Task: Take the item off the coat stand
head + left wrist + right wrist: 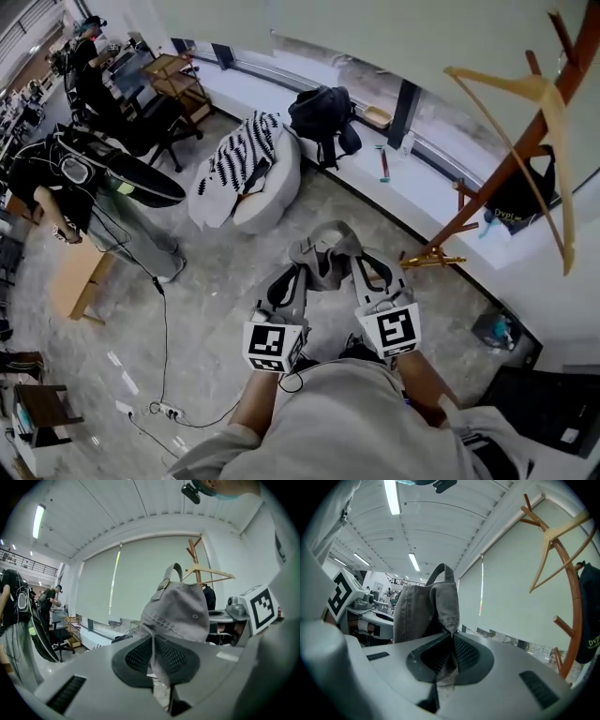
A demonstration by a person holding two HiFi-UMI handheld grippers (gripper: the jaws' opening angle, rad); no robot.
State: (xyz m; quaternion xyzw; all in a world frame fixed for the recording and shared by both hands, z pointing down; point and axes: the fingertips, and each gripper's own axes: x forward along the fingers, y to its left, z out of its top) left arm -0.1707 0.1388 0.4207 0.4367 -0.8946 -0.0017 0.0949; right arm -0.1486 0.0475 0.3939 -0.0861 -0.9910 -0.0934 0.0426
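A grey cap (325, 247) hangs in the air between my two grippers, clear of the wooden coat stand (521, 150) at the right. My left gripper (287, 283) is shut on the cap's left edge, and my right gripper (369, 272) is shut on its right edge. In the left gripper view the cap (180, 607) bulges up from the pinched jaws of the left gripper (153, 657). In the right gripper view a fold of the cap (425, 612) rises from the closed right gripper (450, 657), with the coat stand (573, 603) to the right.
A wooden hanger (536, 120) and a dark bag (521, 195) stay on the stand. A white beanbag (253, 178) and a black backpack (323, 113) lie by the window sill. People stand at the left near a small wooden table (79, 277). A cable and power strip (169, 409) cross the floor.
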